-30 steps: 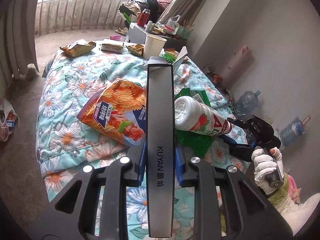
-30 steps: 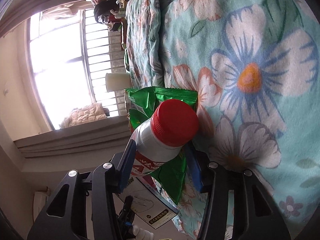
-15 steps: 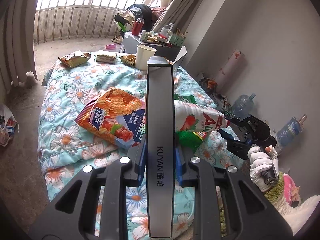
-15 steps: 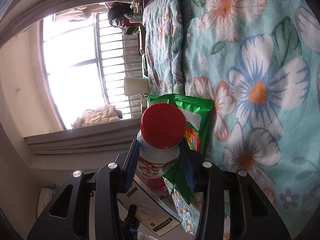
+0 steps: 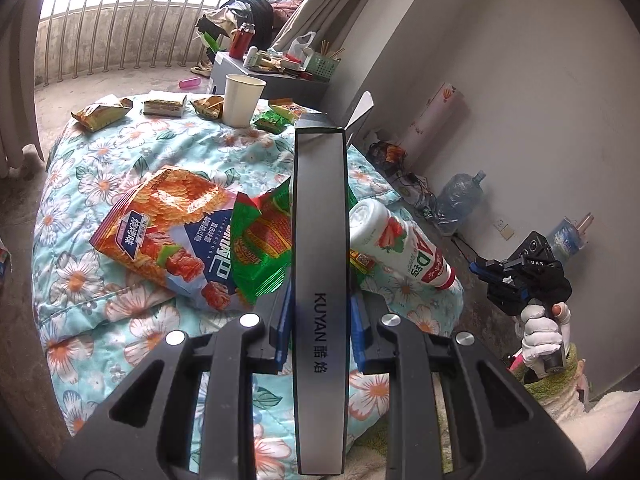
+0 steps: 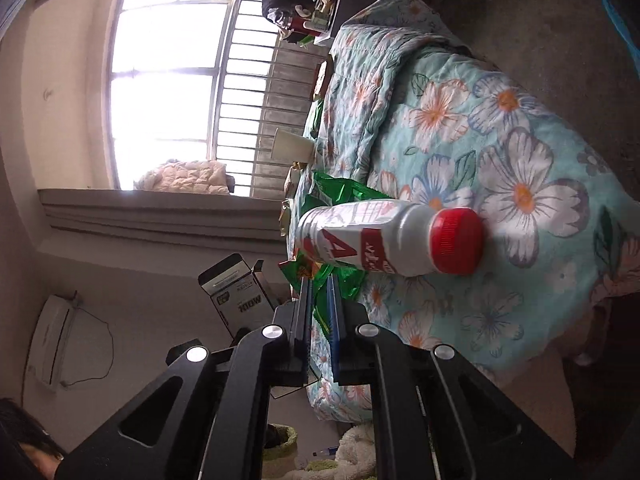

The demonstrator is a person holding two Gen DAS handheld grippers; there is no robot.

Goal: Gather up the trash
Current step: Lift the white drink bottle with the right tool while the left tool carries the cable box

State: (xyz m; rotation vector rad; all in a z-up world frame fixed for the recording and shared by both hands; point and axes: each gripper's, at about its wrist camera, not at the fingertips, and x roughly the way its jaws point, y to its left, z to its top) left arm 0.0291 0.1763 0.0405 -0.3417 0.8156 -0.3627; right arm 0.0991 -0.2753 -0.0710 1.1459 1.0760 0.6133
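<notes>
Having slipped off the red-capped bottle (image 6: 392,236), our right gripper (image 6: 320,304), its jaws just closing, is pinching the light, crinkly green wrapper (image 6: 340,280) beside it on the quilt (image 6: 520,152), while our left gripper (image 5: 318,308) is clamping the stiff grey carton (image 5: 319,240).

Both grippers are black, ribbed frames with round silver screws and blue finger pads (image 5: 283,312). A white glove covers the right hand (image 5: 541,332) gripping its black handle.
</notes>
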